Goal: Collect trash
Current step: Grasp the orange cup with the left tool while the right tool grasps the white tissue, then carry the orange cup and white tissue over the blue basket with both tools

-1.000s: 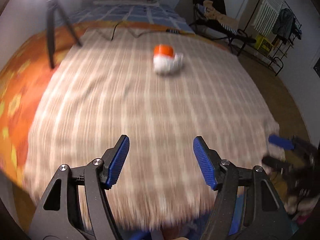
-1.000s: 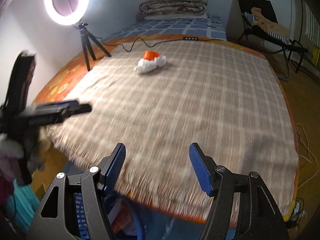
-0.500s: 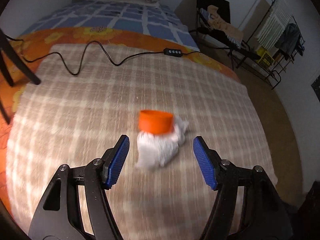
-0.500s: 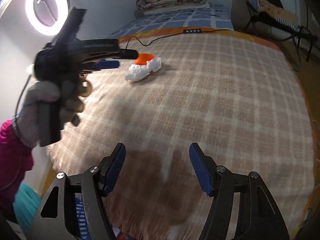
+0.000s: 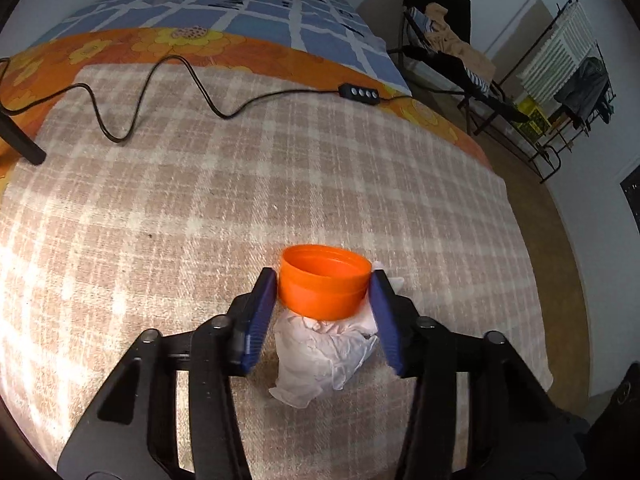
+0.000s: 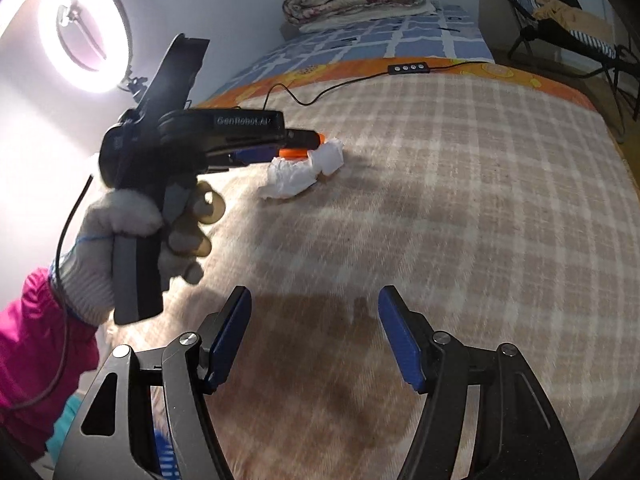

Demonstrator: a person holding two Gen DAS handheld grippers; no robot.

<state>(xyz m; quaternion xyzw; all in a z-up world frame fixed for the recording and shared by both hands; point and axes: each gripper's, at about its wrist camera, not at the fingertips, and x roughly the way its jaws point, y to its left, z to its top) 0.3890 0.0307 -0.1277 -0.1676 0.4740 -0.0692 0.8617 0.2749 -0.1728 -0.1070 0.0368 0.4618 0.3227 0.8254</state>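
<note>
Here the left gripper (image 5: 323, 286) is closing on the orange cup (image 5: 324, 286), pads touching its sides mid-bed, while the right gripper (image 6: 315, 334) is hanging wide open and empty near the blanket's (image 5: 200, 220) front edge

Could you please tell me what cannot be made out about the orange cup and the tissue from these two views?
- Left wrist view: the orange cup hides where it meets the white tissue, so resting or wedged is unclear.
- Left wrist view: whether the left gripper fingers press the cup or merely flank it.
- Right wrist view: the left gripper covers most of the cup.
- The cup's inside bottom is hidden by its near wall in both views.
</note>
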